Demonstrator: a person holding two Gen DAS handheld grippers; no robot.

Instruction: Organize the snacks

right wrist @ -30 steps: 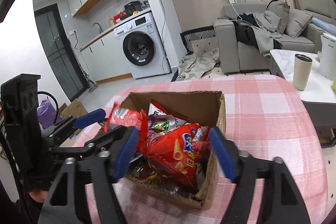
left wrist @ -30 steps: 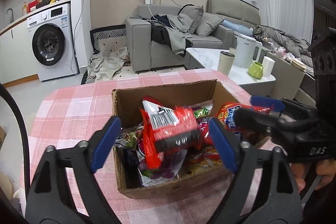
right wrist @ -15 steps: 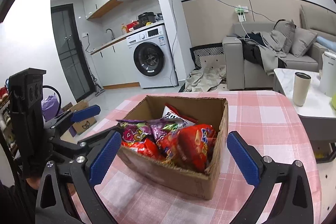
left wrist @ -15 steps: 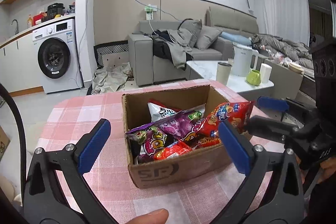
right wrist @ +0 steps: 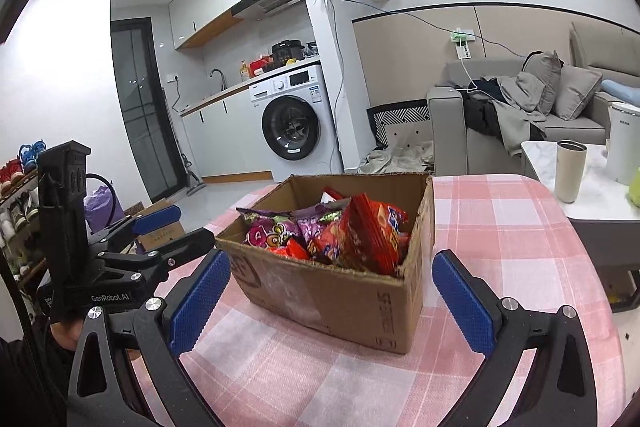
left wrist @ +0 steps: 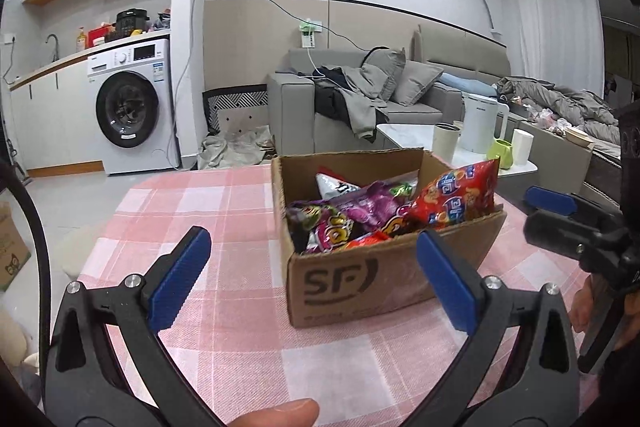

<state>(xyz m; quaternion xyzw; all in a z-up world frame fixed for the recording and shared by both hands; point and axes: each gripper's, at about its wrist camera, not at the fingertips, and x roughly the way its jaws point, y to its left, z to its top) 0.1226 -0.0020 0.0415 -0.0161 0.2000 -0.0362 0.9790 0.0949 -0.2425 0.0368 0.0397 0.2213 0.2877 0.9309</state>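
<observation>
A brown cardboard box [left wrist: 360, 279] marked SF stands on the pink checked tablecloth [left wrist: 208, 211]; it also shows in the right wrist view [right wrist: 340, 291]. It holds several snack bags: a red one [left wrist: 456, 199] leaning on the right rim, a purple one [left wrist: 352, 207], and a white one [left wrist: 336, 183] at the back. The red bag [right wrist: 368, 231] and purple bag [right wrist: 272, 227] show in the right wrist view too. My left gripper [left wrist: 312, 279] is open and empty, in front of the box. My right gripper [right wrist: 332, 299] is open and empty, also in front of the box.
Beyond the table are a washing machine [left wrist: 132, 107], a grey sofa [left wrist: 360, 99] with clothes, and a low white table [left wrist: 452, 147] with a cup, kettle and green mug. A cardboard box [left wrist: 10, 251] sits on the floor at left.
Both grippers have pulled back and lowered from above the box to in front of it. The red bag seen between my left fingers a second ago now lies in the box.
</observation>
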